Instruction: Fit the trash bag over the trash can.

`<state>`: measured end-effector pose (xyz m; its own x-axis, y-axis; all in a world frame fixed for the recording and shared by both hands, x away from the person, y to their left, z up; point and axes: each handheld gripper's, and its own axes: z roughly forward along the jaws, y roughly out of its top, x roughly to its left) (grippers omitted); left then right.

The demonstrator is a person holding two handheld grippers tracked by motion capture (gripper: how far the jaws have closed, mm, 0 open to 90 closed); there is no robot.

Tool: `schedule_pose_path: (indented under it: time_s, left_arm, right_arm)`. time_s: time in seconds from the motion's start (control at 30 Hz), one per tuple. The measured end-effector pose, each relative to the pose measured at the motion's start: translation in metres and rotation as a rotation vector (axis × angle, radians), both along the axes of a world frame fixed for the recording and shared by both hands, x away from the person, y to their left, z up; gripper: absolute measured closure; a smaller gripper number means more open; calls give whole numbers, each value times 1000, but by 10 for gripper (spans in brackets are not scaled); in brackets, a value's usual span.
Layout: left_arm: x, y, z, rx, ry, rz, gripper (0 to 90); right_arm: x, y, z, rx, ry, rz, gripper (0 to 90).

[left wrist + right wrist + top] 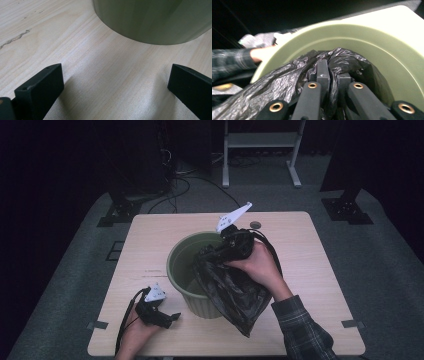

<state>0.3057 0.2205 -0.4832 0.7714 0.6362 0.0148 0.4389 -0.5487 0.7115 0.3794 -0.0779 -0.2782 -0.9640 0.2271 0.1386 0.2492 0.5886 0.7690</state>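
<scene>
— Two grippers, two quite different jobs. Start at the left: why is the left gripper parked low on the bench, short of the green bin?

— It looks like it is waiting. In the left gripper view its fingers stand wide apart with bare wood between them, holding nothing, and the bin's green wall curves just ahead. My guess is it stays near so it can steady the bin or catch the far edge of the liner when needed.

— And the bin, in the middle of the bench?

— Upright, mouth open, well within reach of both hands, which suits lining it.

— Then the right side. Where is the black bin bag?

— Pinched in the right gripper, which sits over the bin's rim. The right gripper view shows the fingers closed on a bunch of crinkled plastic, right above the open mouth. The rest of the bag drapes down outside the bin's near wall toward the bench edge.

— Why hold it by a bunched bit?

— Probably to carry the bag's mouth into the bin, though I cannot tell whether that bunch is the bag's open end.
</scene>
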Motion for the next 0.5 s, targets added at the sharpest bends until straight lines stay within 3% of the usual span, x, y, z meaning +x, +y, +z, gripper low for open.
schedule_pose_path:
  time_s: [0.3,0.4,0.5]
  left_arm:
    - [0,0,0,0,0,0,0]
    - [0,0,0,0,0,0,0]
    - [0,0,0,-1,0,0,0]
  right_arm:
    - [1,9,-9,-131,-49,-54,602]
    - [1,10,-9,-136,-62,-54,538]
    - [0,10,-8,-110,-64,-41,508]
